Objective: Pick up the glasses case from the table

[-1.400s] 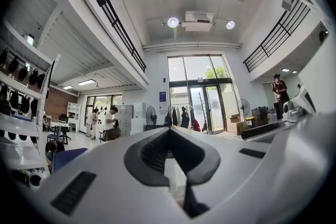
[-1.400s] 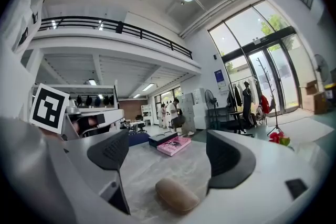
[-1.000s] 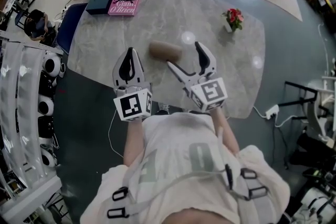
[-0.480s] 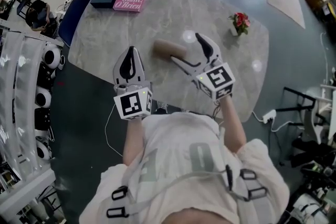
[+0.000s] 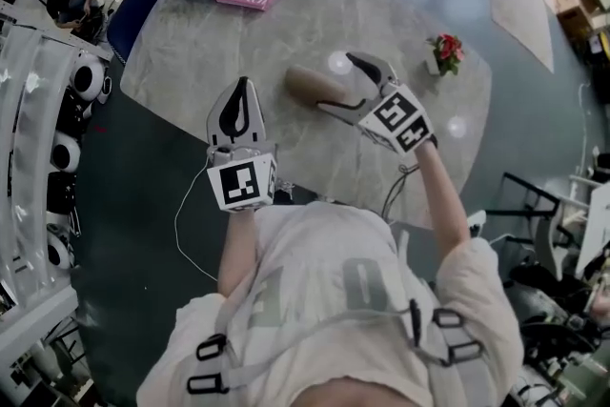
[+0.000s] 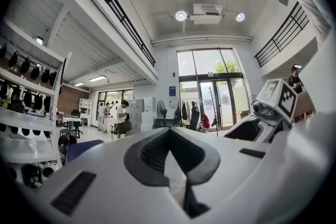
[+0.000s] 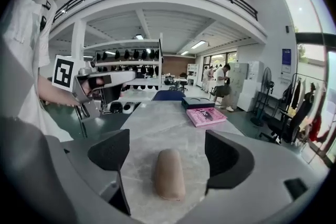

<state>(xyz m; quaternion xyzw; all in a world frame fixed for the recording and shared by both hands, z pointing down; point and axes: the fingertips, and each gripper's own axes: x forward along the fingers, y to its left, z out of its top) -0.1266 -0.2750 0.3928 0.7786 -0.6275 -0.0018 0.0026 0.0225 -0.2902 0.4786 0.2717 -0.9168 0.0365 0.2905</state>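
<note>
My right gripper is at the centre of the head view with its jaws spread wide. The tan glasses case lies flat on the marble table between them, clear of both jaws in the right gripper view. Lower left of it, near the table's edge, my left gripper has its jaws pressed together on nothing.

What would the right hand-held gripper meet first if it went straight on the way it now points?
Probably the glasses case: it lies on the table just ahead of the right hand-held gripper, in line with its open jaws.
</note>
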